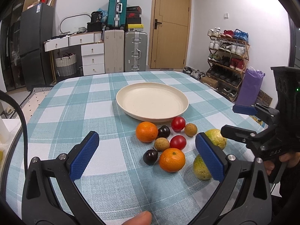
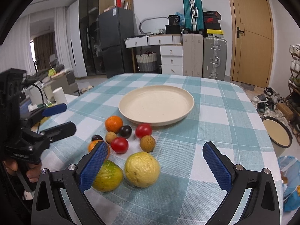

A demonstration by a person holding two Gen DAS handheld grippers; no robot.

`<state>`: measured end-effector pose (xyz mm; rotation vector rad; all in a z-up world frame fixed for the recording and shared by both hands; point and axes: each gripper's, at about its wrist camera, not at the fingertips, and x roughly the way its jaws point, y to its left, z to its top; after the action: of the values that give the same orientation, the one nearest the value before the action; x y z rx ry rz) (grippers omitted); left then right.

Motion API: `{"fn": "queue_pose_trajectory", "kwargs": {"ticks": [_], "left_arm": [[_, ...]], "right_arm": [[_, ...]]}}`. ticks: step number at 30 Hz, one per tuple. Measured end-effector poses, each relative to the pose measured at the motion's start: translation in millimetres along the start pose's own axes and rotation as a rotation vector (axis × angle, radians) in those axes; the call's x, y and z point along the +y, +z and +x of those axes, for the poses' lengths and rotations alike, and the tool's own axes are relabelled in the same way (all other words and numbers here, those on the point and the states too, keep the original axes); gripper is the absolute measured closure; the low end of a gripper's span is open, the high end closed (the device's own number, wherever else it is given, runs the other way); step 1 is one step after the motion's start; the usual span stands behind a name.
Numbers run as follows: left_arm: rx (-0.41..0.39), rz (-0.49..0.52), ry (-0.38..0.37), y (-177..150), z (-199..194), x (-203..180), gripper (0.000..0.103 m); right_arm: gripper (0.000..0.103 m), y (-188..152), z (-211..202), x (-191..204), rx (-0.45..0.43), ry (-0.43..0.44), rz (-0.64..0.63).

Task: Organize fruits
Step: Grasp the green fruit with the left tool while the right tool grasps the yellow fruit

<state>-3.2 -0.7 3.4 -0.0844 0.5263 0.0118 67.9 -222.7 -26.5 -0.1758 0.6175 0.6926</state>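
Note:
A cream plate [image 1: 151, 101] [image 2: 156, 105] sits mid-table with nothing on it. Just in front of it lies a cluster of fruit: two oranges [image 1: 146, 132] [image 1: 172, 159], two red tomatoes [image 1: 178, 123] [image 1: 178, 142], two dark plums [image 1: 164, 131] [image 1: 150, 156], two brown longans [image 1: 190, 129] [image 1: 161, 144] and two yellow-green guavas [image 2: 142, 169] [image 2: 107, 176]. My left gripper [image 1: 146, 136] hovers open, short of the cluster. My right gripper [image 2: 154, 145] is open too, over the nearer guavas, its left finger hiding part of an orange [image 2: 91, 146]. Neither holds anything.
A teal-and-white checked cloth [image 1: 75, 112] covers the table. A cream basin [image 2: 277, 135] and a blue bag [image 2: 290, 178] stand off the right edge, and a white cup [image 2: 60, 94] off the left. Suitcases, drawers, a door and a shoe rack line the far wall.

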Motion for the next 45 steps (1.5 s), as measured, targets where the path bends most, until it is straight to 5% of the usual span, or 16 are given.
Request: {"fn": "queue_pose_trajectory", "kwargs": {"ticks": [11, 23, 30, 40, 45], "left_arm": [[0.099, 0.057, -0.044, -5, 18, -21, 0.001], [0.173, 0.164, -0.181, -13, 34, -55, 0.001], [0.231, 0.231, -0.258, -21, 47, -76, 0.03], [0.243, 0.266, -0.253, -20, 44, -76, 0.035], [0.221, 0.252, -0.273, -21, 33, -71, 0.035]], "right_arm": [[0.0, -2, 1, -10, 0.11, 0.011, 0.017], [0.016, -15, 18, -16, 0.213, 0.095, 0.045], [0.025, -16, 29, -8, 0.242, 0.135, 0.029], [0.054, -14, 35, 3, 0.261, 0.199, 0.015], [0.055, -13, 31, 4, 0.241, 0.175, 0.007]]}}
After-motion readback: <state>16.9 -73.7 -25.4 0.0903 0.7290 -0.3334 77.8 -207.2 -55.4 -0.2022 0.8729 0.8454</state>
